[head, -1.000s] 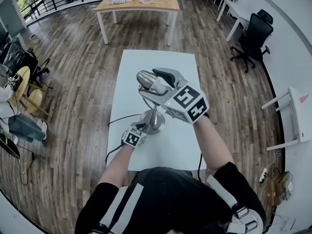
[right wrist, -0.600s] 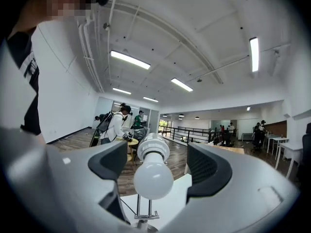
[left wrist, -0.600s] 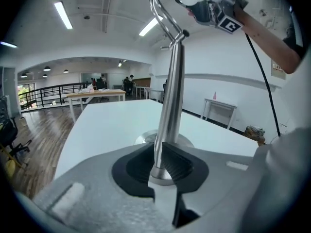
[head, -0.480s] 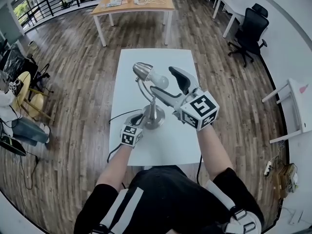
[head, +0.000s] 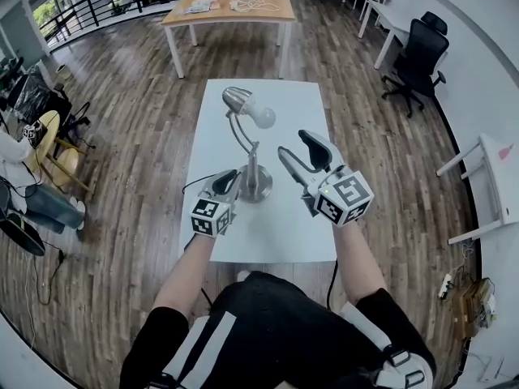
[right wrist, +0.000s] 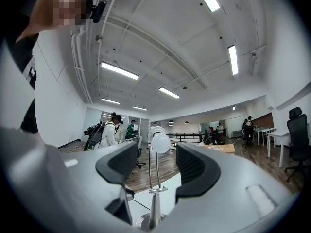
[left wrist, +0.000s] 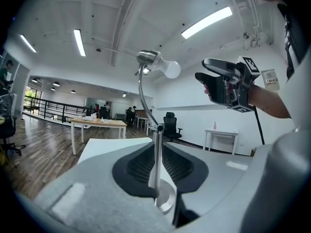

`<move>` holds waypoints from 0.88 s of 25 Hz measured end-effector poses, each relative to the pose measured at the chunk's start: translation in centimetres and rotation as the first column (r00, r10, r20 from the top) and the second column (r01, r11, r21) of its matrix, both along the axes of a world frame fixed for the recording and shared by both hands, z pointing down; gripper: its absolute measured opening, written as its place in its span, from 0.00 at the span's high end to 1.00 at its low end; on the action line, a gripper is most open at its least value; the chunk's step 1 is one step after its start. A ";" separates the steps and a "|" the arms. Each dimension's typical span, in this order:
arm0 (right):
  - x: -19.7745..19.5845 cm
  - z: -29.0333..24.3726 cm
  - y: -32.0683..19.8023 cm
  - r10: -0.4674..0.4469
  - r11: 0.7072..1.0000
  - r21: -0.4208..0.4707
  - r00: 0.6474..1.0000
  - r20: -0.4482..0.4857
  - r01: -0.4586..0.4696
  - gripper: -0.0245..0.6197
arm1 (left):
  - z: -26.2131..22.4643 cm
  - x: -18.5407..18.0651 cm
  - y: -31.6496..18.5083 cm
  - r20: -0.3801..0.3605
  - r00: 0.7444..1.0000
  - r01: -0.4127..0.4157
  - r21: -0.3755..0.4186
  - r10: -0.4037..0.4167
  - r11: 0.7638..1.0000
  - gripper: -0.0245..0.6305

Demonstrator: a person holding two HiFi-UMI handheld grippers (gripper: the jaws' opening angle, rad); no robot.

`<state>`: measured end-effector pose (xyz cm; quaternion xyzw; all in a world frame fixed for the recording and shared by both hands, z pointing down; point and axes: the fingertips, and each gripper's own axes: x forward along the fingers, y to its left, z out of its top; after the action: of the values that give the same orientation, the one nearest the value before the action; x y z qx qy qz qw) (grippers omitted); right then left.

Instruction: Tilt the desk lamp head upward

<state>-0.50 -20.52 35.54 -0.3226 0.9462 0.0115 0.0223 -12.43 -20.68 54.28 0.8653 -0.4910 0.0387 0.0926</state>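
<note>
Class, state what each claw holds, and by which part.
Nothing: left claw and right claw, its jaws just narrowed yet empty, are open; neither grips the desk lamp.

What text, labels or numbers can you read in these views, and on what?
No legible words or numbers anywhere.
Marker cubes on left gripper and right gripper: black-and-white square patterns, no letters.
Wall notice in the left gripper view: print too small to read.
Papers on wooden table: too small.

White tbl [head: 272, 245]: desk lamp base [head: 259, 188] on it, cord [head: 195, 186] to L edge.
</note>
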 end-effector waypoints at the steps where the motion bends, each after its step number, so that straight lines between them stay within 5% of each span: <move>1: 0.3 -0.1 0.3 -0.001 1.000 0.001 1.000 0.003 0.001 0.58 | -0.6 0.3 0.3 0.009 1.000 0.000 0.015 0.000 1.000 0.89; 8: 2.7 -0.5 4.6 -0.060 0.998 0.013 0.998 0.028 0.060 0.62 | -4.3 1.9 4.0 0.055 0.997 0.047 0.094 -0.053 0.994 0.96; 22: 10.5 1.4 14.8 -0.092 0.995 0.033 0.993 0.071 0.090 0.95 | -11.8 8.5 16.2 -0.079 0.987 0.158 0.236 -0.143 0.959 0.96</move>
<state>10.04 -5.73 36.99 -0.2790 0.9582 0.0129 0.0620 -3.92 -4.46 42.46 0.8311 -0.5534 -0.0548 0.0042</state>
